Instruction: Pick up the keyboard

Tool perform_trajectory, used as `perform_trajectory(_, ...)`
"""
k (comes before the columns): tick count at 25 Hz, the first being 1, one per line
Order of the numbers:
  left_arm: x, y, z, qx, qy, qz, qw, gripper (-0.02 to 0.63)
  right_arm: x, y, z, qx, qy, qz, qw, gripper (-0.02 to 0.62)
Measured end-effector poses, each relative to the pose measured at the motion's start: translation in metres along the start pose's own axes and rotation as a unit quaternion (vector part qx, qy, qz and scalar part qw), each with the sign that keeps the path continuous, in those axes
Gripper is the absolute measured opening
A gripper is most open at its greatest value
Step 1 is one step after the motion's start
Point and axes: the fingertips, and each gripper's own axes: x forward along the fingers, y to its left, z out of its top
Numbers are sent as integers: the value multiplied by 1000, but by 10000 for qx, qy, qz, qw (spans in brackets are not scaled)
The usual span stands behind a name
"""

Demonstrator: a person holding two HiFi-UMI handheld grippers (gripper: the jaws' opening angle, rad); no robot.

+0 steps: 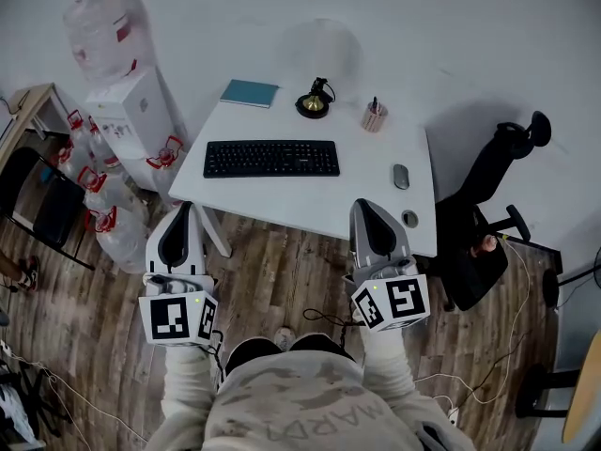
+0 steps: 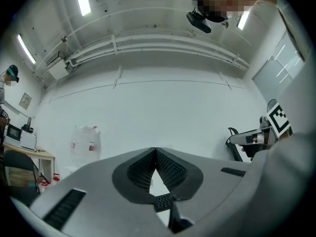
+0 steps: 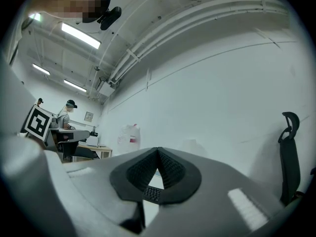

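Note:
A black keyboard (image 1: 271, 158) lies across the middle of a white table (image 1: 282, 205) in the head view. My left gripper (image 1: 181, 210) is shut and empty, level with the table's near left corner and short of the keyboard. My right gripper (image 1: 365, 207) is also shut with nothing in it, over the table's near edge to the right of the keyboard. In the left gripper view the left gripper (image 2: 155, 151) has its tips touching, and only the white wall lies beyond. The right gripper (image 3: 158, 150) looks the same in the right gripper view. The keyboard is hidden in both gripper views.
On the table: a teal notebook (image 1: 250, 93), a black round stand (image 1: 315, 104), a pen cup (image 1: 375, 116), a grey mouse (image 1: 401, 177) and a small puck (image 1: 409, 219). A black office chair (image 1: 488, 214) stands right; bags and a white box (image 1: 136, 120) stand left.

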Motion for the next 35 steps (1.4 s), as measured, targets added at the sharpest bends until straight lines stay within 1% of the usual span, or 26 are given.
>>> perform_trajectory(5,20,-6,-5,-5,23,100,9999,6,18,-22,-8,112,-12,68,9999,9)
perform_trajectory(12,31,-1,-11,238,143,259,9993,6,36,-31,-24,281,75,130,9995,11)
perform_trajectory(16,42,6,-20,185,239,293,9991,6,46,-36,-34,306,155,122,9993,10)
perform_trajectory(22,76,14,-29,174,265,160,9994,6,75,-47,-40,255,191,25,9995,11)
perform_trajectory(35,171,53,-45,155,242,-158,9995,6,159,-78,-51,182,190,-364,9990,10)
